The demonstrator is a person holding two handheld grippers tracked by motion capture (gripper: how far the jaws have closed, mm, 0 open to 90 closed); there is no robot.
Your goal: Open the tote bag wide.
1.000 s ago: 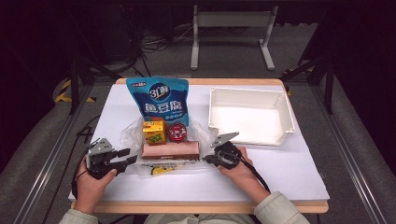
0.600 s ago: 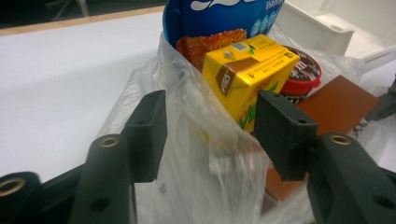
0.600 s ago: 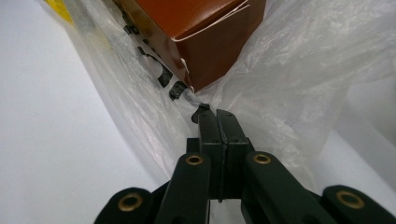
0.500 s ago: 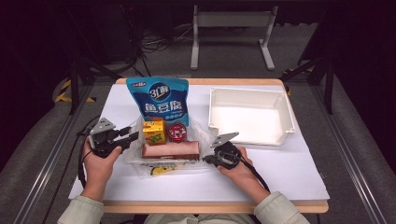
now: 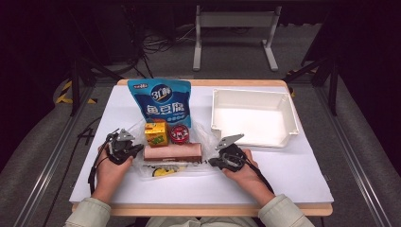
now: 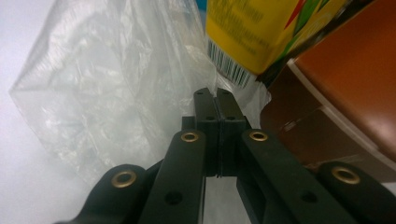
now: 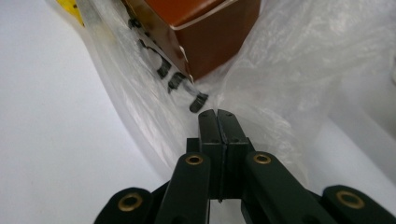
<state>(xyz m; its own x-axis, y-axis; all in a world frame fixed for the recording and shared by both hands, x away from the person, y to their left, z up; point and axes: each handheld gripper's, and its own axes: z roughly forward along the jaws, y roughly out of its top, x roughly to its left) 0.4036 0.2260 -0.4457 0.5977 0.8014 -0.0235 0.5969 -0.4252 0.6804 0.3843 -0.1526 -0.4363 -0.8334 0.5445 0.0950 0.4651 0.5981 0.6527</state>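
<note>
Both the left gripper (image 6: 215, 95) and right gripper (image 7: 217, 114) have jaws fully closed on the plastic bag (image 5: 142, 163) lying between them; thin film may tear or slip, spilling the brown box (image 5: 172, 151).

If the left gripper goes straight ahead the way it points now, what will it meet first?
Probably the clear plastic bag, already at the tips of the left gripper. Just behind it stand the yellow carton and the brown box; which comes first is unclear.
</note>
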